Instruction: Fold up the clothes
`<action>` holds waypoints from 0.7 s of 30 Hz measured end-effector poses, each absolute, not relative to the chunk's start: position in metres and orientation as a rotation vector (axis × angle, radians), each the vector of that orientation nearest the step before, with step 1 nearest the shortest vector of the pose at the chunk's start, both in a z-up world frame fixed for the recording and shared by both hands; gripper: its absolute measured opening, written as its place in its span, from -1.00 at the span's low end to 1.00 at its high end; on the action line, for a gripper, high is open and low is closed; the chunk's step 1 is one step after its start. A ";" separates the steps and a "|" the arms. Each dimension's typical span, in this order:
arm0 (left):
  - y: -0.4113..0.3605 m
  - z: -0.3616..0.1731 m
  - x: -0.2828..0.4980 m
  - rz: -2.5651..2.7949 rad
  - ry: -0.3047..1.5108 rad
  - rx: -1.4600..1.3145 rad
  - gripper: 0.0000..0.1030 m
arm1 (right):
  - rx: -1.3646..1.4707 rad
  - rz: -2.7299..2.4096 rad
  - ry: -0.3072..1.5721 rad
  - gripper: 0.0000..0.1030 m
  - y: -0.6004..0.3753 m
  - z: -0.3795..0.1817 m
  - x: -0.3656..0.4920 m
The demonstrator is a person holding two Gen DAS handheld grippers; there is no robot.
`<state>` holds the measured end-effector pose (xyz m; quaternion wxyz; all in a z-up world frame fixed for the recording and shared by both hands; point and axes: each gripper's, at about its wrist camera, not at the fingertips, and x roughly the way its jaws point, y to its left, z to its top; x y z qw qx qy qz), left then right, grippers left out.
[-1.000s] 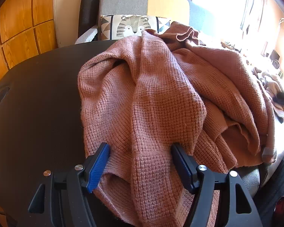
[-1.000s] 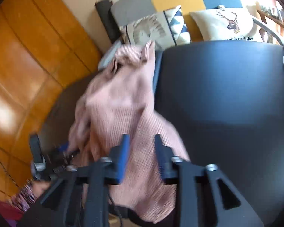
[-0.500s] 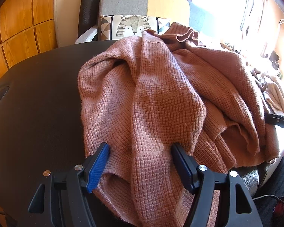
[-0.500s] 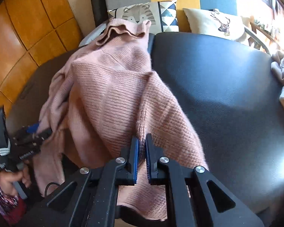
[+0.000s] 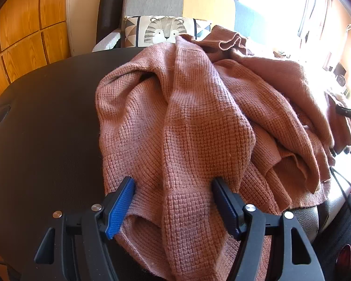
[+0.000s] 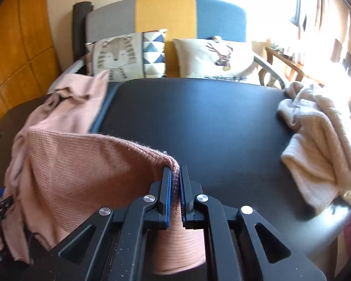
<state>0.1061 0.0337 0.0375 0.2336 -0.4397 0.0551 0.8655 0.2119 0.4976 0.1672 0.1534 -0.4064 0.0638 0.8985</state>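
My right gripper (image 6: 174, 178) pinches the pink sweater's (image 6: 86, 164) edge, lifting it off the black table (image 6: 210, 121); left gripper (image 5: 173, 194) straddles a bunched fold, spread. Next, I'd say: spread it flat.

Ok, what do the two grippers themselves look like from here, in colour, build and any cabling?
Both match: the left gripper and the right gripper have angular matte black frames with triangular cut-outs, round silver screw heads at the joints, and ribbed blue pads lining the inner faces of the fingers. A thin black cable runs at the right edge of the left wrist view. No sleeve shows clearly.
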 end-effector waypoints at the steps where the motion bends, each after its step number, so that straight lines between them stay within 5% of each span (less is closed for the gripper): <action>1: 0.034 0.037 0.106 2.376 0.153 -1.209 0.37 | -1.167 2.559 0.186 -0.88 0.506 0.166 0.208; 18: 0.038 0.037 0.102 2.369 0.174 -1.225 0.37 | -1.249 2.295 0.155 -0.87 0.621 0.119 0.152; 21: 0.040 0.037 0.102 2.369 0.179 -1.228 0.38 | -1.328 2.240 0.255 -0.68 0.634 0.105 0.142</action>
